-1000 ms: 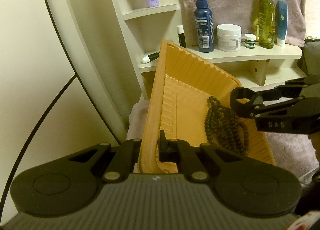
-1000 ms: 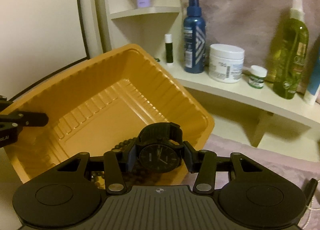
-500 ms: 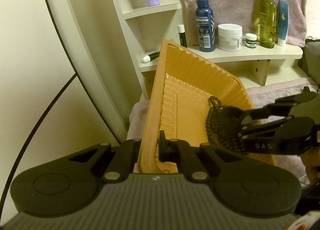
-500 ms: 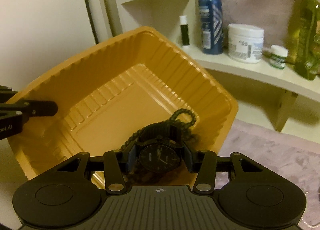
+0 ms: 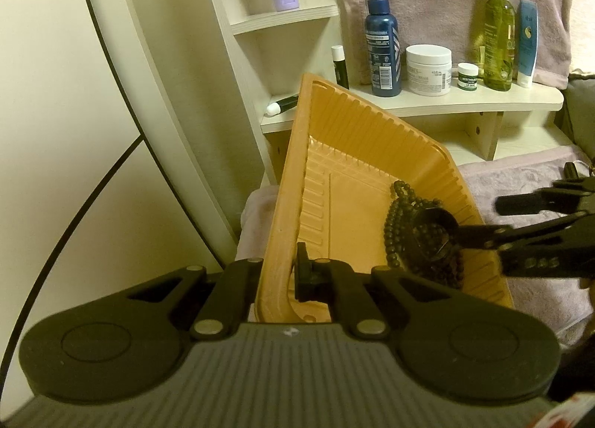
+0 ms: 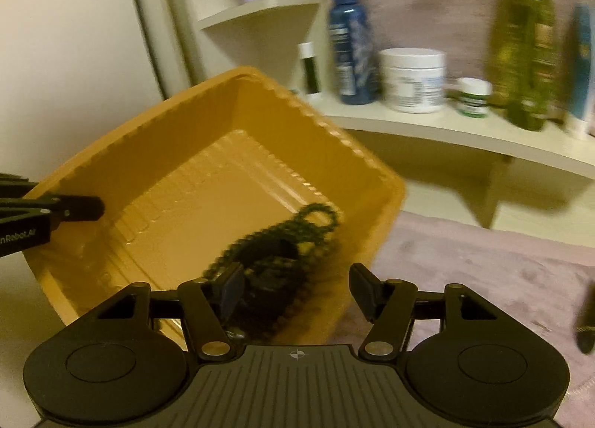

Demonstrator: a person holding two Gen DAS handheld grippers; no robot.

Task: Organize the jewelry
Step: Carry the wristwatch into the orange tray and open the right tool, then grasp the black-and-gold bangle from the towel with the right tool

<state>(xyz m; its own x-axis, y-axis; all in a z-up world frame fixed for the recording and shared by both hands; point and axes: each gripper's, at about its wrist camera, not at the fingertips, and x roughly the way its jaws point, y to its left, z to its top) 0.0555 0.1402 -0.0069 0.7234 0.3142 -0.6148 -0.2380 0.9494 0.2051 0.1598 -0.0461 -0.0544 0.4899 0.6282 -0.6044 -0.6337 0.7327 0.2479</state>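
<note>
An orange plastic tray (image 5: 334, 137) (image 6: 130, 152) is tilted up, with my left gripper (image 5: 279, 275) shut on its near rim. Inside lie dark bead strings (image 5: 394, 234) (image 6: 316, 219) and a black watch (image 5: 433, 232) (image 6: 273, 260) resting on top of them. My right gripper (image 6: 297, 288) hovers at the tray's right side, its jaws opening, and the pads no longer press the watch. From the left wrist view the right gripper (image 5: 479, 221) reaches in from the right, one fingertip close to the watch.
A white shelf (image 5: 427, 104) behind the tray carries a blue spray bottle (image 5: 383, 41), a white jar (image 5: 428, 70), a small green-labelled pot (image 5: 468, 77), a yellow-green bottle (image 5: 500, 33) and a blue tube (image 5: 528, 44). A mauve towel (image 6: 483, 271) covers the surface at right.
The right gripper carried the watch over the tray, lowered it onto the beads and spread its jaws, letting the watch go. The left gripper and tray stayed put.
</note>
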